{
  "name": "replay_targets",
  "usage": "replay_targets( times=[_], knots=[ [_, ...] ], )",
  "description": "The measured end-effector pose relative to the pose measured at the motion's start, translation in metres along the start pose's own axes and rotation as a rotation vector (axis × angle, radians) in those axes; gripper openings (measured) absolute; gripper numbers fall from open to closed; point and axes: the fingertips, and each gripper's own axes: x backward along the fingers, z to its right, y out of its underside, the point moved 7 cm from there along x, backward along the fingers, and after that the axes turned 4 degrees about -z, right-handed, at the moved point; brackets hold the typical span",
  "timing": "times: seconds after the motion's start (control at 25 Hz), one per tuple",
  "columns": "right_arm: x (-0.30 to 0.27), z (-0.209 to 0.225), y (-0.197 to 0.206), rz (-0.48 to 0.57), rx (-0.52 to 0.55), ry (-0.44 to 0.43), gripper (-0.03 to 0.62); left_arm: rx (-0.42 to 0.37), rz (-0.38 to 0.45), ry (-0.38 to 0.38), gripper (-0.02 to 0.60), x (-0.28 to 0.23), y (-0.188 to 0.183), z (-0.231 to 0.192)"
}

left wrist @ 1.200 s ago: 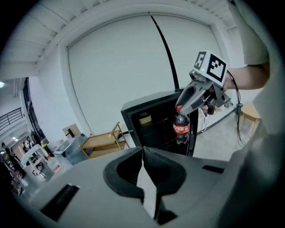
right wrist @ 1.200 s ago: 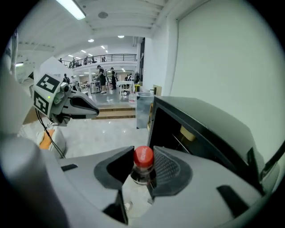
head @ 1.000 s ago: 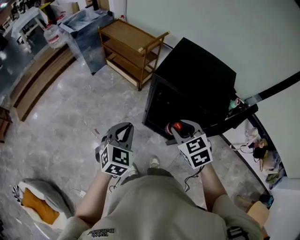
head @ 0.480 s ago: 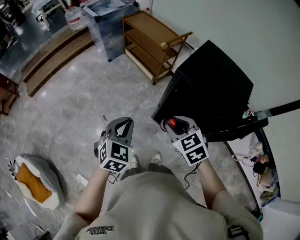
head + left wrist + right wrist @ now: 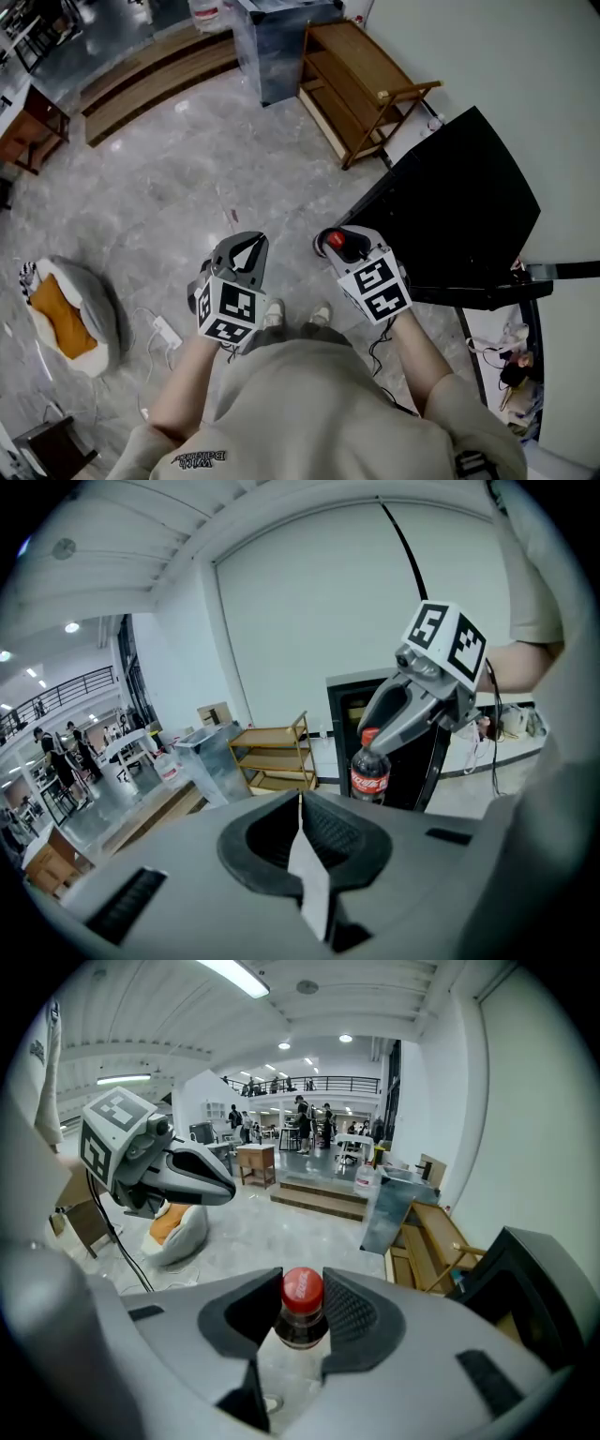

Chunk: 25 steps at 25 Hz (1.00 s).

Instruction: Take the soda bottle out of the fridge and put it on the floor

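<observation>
Left tongs (image 5: 246, 251) in the head view sit at 7 o'clock of centre with their dark jaws pressed together on nothing. The right tongs (image 5: 332, 241) sit just to the 3 o'clock side of them, clamped on a dark plastic soda bottle with a red cap (image 5: 336, 240). Only the cap and shoulder show from above. The bottle is outside the glossy black fridge (image 5: 459, 216), which stands at 3 o'clock of it, and it is over the grey marble floor (image 5: 159, 187). A low wooden shelf unit (image 5: 361, 89) stands at 12 o'clock beyond the fridge. A white-and-orange cushion (image 5: 61, 319) lies on the floor at 9 o'clock, well apart from both tongs.

From the left gripper view, the left tongs' ribbed pads (image 5: 319, 832) meet at the tips with nothing held. The right tongs (image 5: 373, 735) come in from 2 o'clock and grip the soda bottle (image 5: 370, 775) at its neck. The bottle hangs upright in front of the fridge's (image 5: 342, 714) dark open front. The wooden shelf unit (image 5: 272, 757) is at 9 o'clock of the bottle.

The right gripper view has the right tongs' jaws closed on the bottle's neck just under the red cap (image 5: 302, 1290), a pad touching each side. The left tongs (image 5: 220, 1185) show at 10 o'clock with jaws together. The fridge (image 5: 530, 1279) is at 3 o'clock.
</observation>
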Motion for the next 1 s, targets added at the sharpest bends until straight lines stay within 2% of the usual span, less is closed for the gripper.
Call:
replay_targets(
  times=[0.24, 0.4, 0.56, 1.0],
  knots=[
    [-0.032, -0.017, -0.010, -0.025, 0.028, -0.064, 0.115, 0.028, -0.018, -0.022, 0.012, 0.001, 0.016, -0.007],
    [-0.060, -0.022, -0.006, -0.028, -0.001, -0.075, 0.115, 0.039, -0.038, -0.024, 0.012, -0.008, 0.028, -0.011],
    [-0.095, -0.029, 0.004, -0.066, -0.030, -0.102, 0.115, -0.008, -0.073, -0.062, 0.011, -0.032, 0.052, -0.015],
    [-0.198, -0.055, 0.061, -0.210, -0.152, -0.111, 0.114, 0.033, -0.210, 0.046, 0.011, -0.113, 0.140, -0.011]
  ],
)
